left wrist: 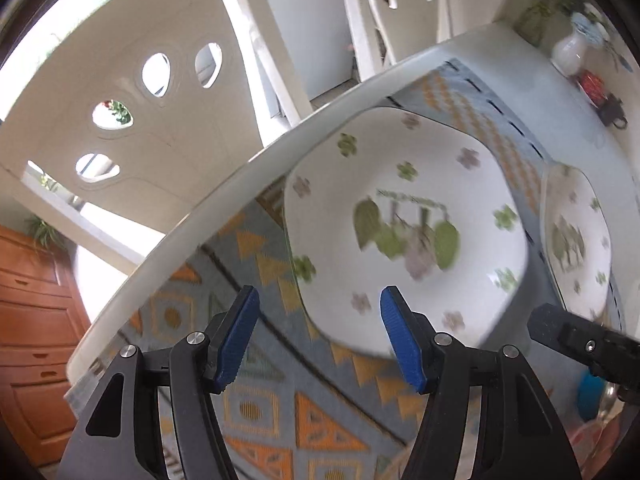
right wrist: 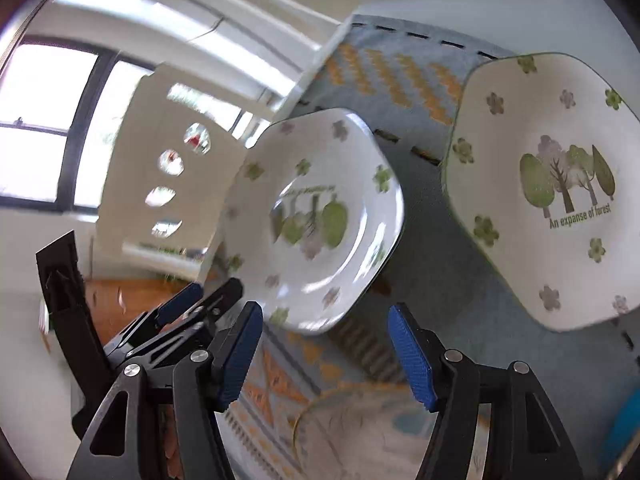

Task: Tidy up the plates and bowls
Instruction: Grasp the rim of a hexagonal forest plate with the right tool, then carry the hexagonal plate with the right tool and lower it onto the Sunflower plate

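Note:
Two white square-ish plates with a green tree print lie on the patterned cloth. The nearer plate [left wrist: 400,232] [right wrist: 320,220] sits just ahead of my left gripper [left wrist: 320,292], which is open with nothing between its blue pads. The second plate [left wrist: 576,240] [right wrist: 552,192], lettered "An expanse of forest", lies further to the right. My right gripper [right wrist: 325,308] is open and empty, hovering over a pale round dish [right wrist: 360,420] that is blurred. The left gripper [right wrist: 204,296] shows at the lower left of the right wrist view.
The blue and orange cloth [left wrist: 280,412] covers a white table whose edge [left wrist: 200,220] runs close past the nearer plate. A white chair [left wrist: 120,140] stands beyond that edge. A white vase [left wrist: 568,52] and a red object [left wrist: 592,84] stand at the far corner.

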`<state>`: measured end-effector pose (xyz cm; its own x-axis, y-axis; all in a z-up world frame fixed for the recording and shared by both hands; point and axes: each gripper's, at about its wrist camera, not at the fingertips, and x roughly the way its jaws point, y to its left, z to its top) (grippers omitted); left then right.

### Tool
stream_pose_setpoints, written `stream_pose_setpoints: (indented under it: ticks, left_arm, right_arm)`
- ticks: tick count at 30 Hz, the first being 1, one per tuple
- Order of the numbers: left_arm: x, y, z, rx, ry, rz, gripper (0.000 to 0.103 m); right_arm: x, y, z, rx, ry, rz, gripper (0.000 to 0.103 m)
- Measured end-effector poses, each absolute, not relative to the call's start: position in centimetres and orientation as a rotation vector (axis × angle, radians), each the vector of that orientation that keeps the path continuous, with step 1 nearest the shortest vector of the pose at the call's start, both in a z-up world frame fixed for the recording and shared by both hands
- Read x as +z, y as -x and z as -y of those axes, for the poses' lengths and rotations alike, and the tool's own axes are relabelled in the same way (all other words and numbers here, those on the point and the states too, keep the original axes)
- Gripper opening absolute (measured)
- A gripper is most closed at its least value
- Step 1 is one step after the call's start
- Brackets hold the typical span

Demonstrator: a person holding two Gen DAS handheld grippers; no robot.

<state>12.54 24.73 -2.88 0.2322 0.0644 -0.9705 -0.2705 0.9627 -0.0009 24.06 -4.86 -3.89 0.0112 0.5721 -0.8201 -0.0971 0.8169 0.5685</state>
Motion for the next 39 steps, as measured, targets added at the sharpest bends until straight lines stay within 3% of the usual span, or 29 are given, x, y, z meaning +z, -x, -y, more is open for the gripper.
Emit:
stream_pose_setpoints:
  ticks: [8, 18, 19, 21, 23, 26, 33, 39]
  left_arm:
    - [-5.9, -15.7, -26.9, 0.249, 0.238, -1.317, 0.061]
    - [-7.3, -17.4, -26.2, 0.202, 0.264, -1.28, 0.06]
    - [-7.5, -17.6, -26.1, 0.194, 0.267, -1.28, 0.059]
    - [-7.8, -17.6, -25.5, 0.185, 0.256, -1.292, 0.051]
    - [-7.5, -17.4, -25.0, 0.194, 0.231, -1.278, 0.051]
    - [-7.5, -17.1, -25.2, 0.207, 0.247, -1.28, 0.044]
    - [-6.4, -15.5, -24.5, 0.202, 0.216, -1.278, 0.043]
    - [-5.4, -13.6, -24.1, 0.246, 0.248, -1.23, 0.022]
  right_arm:
    - [-7.4, -25.5, 4.4, 0.496, -0.48, -1.467, 0.063]
    - [-8.7, -26.2, 3.6, 0.493, -0.512, -1.432, 0.053]
    - [-8.8, -26.3, 3.6, 0.489, -0.509, -1.426, 0.049]
    - [-8.7, -26.3, 3.6, 0.477, -0.477, -1.43, 0.028]
    - [-8.8, -26.3, 3.4, 0.454, -0.442, -1.44, 0.023]
    - [-8.3, -26.0, 2.4, 0.452, -0.328, -1.417, 0.023]
    - [-6.9, -25.2, 1.7, 0.522, -0.277, -1.408, 0.019]
    - [-7.1, -24.3, 2.6, 0.514, -0.293, -1.419, 0.015]
